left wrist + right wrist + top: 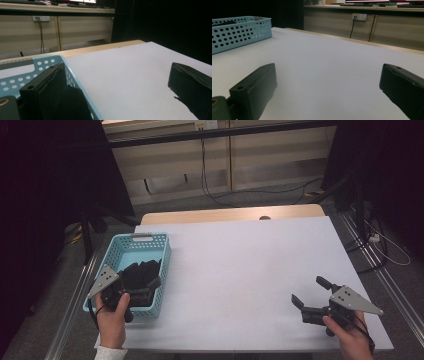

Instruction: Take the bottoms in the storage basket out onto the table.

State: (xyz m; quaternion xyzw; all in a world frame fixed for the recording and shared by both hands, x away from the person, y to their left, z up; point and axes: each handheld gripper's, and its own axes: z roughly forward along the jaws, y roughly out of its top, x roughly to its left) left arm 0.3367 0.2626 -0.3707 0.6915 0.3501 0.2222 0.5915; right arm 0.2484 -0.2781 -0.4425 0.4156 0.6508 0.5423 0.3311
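A light-blue perforated basket (165,251) stands at the table's left side with dark black soft items (141,271) piled in its near half. A hand holds my left gripper (143,288) low over that pile. In the left gripper view this left gripper (115,75) is open: one jaw is inside the basket (45,62) beside a black item (72,102), the other is outside over the white tabletop. My right gripper (307,290) rests near the front right corner, open with nothing between its jaws. The right gripper (328,72) faces the basket (239,32).
A white sheet (250,265) covers the table, with a wooden strip (230,214) bare along the far edge. Metal rails (75,295) run along the left and right sides. Cables (260,192) lie on the floor behind, below a low wall.
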